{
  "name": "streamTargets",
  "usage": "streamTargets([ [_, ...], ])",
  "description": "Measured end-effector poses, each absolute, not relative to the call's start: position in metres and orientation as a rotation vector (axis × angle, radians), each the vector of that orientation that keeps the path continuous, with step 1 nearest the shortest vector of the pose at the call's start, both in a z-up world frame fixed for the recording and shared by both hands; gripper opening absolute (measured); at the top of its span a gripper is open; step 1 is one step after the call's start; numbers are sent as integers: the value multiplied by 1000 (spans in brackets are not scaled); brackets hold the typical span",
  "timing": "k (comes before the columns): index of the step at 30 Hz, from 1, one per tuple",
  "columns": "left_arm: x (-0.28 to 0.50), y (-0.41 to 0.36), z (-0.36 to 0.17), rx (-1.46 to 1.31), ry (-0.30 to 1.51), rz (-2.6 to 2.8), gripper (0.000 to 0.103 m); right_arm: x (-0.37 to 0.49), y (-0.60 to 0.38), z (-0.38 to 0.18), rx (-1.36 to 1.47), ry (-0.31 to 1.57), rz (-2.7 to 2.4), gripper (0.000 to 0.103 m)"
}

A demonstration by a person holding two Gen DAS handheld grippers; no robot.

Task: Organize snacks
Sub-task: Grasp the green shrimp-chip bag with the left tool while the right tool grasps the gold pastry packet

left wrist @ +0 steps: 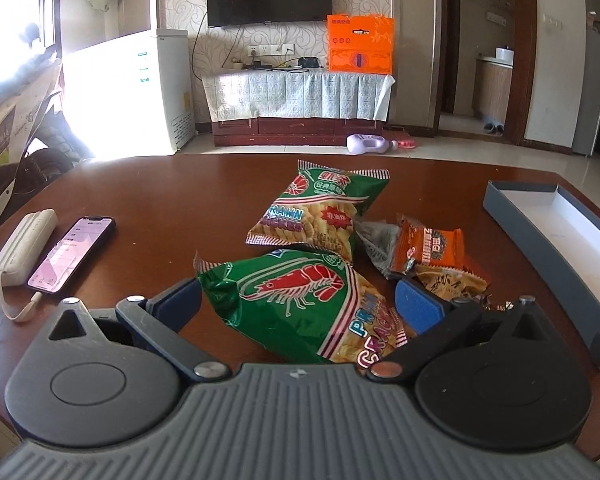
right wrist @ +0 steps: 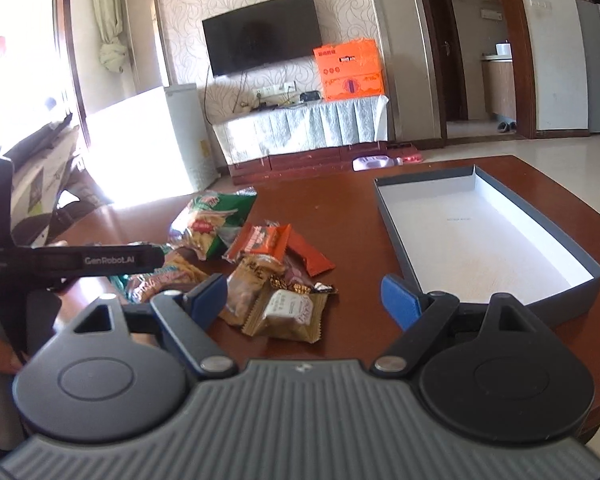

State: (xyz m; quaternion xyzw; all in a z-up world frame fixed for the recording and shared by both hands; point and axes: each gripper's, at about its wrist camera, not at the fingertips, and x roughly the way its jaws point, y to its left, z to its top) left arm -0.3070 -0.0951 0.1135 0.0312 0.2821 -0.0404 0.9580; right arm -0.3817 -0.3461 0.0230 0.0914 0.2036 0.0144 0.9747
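Observation:
Two green prawn cracker bags lie on the brown table: the near one [left wrist: 300, 304] sits between my left gripper's [left wrist: 300, 300] open jaws, the far one [left wrist: 320, 208] lies behind it. An orange snack packet [left wrist: 428, 248] and small wrapped snacks [left wrist: 448, 280] lie to the right. In the right wrist view my right gripper [right wrist: 304, 300] is open above a tan wrapped snack [right wrist: 288, 312], with the orange packets [right wrist: 268, 240] and a green bag [right wrist: 208, 220] behind. An open grey box [right wrist: 480, 232] with a white inside stands at the right, also seen in the left wrist view [left wrist: 556, 220].
A phone [left wrist: 72, 252] and a white power bank [left wrist: 24, 248] lie at the table's left. The left gripper's body [right wrist: 80, 260] reaches in from the left of the right wrist view. A TV stand, a white freezer and an orange carton stand beyond the table.

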Motion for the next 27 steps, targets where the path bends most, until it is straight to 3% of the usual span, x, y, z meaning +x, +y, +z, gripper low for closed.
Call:
streamTargets([
  [27,-257,-97,61,28,671,-79,103,-368,-308,5,11,556,72,86],
])
